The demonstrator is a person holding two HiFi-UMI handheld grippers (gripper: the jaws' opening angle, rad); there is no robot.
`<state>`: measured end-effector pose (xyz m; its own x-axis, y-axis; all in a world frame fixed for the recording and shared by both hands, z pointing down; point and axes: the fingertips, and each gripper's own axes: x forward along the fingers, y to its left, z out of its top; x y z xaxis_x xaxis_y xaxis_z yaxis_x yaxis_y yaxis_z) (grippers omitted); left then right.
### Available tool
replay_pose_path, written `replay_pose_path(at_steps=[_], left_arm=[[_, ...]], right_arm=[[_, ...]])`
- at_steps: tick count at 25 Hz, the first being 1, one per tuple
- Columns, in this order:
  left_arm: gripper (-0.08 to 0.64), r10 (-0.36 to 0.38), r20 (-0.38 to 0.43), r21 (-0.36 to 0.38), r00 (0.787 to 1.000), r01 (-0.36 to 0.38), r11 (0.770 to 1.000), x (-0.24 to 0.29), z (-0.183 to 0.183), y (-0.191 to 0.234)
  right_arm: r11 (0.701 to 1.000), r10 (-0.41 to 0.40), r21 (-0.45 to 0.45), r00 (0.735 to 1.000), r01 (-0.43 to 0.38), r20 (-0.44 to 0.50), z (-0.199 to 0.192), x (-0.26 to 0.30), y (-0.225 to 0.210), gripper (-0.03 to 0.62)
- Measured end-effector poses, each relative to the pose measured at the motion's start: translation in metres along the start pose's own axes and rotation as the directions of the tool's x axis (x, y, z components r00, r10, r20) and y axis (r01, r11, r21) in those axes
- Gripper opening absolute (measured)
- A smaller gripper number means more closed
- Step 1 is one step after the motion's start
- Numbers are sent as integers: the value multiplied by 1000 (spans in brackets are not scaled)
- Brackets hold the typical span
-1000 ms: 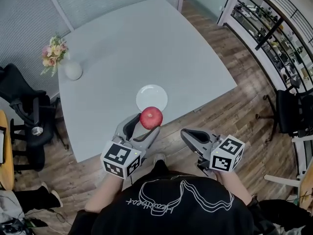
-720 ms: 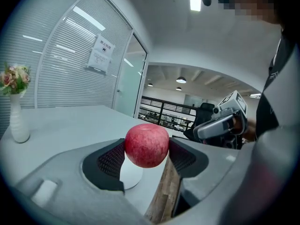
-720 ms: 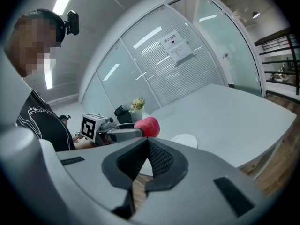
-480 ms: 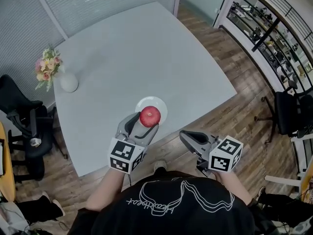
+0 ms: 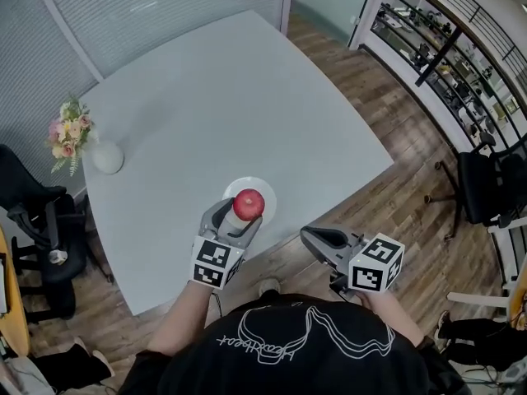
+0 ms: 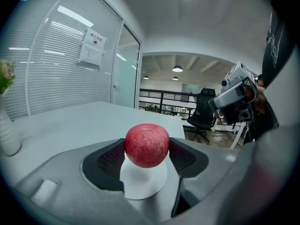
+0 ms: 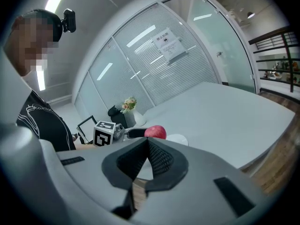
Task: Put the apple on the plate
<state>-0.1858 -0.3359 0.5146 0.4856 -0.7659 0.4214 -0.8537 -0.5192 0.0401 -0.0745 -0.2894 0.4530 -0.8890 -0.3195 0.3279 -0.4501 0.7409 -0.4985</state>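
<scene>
I hold a two-jaw hand-held gripper in each hand at the near edge of a large pale grey worktop (image 5: 230, 113). My left hand-held gripper (image 5: 244, 213) pinches a round red apple (image 5: 249, 204) between its two dark ribbed pads, one pad pressed to each side of the fruit. In the left gripper view the apple (image 6: 146, 145) sits squarely between the jaws of that gripper (image 6: 146, 147), and a small round white plate (image 6: 143, 179) shows directly below it. From the head view the apple lies over the near part of the plate (image 5: 264, 190), which rests close to the near edge of the worktop. I cannot tell whether the apple touches the plate. My right hand-held gripper (image 5: 317, 241) hangs to the right of the worktop's near edge, above a brown wooden floor (image 5: 412, 188), well apart from the plate. In the right gripper view its jaws (image 7: 146, 156) are pressed together at the tips with nothing between them, and beyond them the apple (image 7: 155, 132) and the plate (image 7: 177, 138) are visible. At the far left corner of the worktop stands a round white vase (image 5: 105, 156) holding pink and yellow flowers (image 5: 67, 130). A black office chair (image 5: 25, 212) stands on the floor beside that corner.
</scene>
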Motion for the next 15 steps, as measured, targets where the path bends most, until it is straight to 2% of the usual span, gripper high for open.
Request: replay_pose_path(at_steps=[3,15], left_arm=[[299,0,-28,31,1000,1,1000,12,-9,2],[299,-1,-97,35,995,5,999,37,-42,11]], right_arm=[[1000,-16,10,1000,16,-2,-1,-3,-6,6],[997,-59,47,998,59,-7,-9,-10,-22,6]])
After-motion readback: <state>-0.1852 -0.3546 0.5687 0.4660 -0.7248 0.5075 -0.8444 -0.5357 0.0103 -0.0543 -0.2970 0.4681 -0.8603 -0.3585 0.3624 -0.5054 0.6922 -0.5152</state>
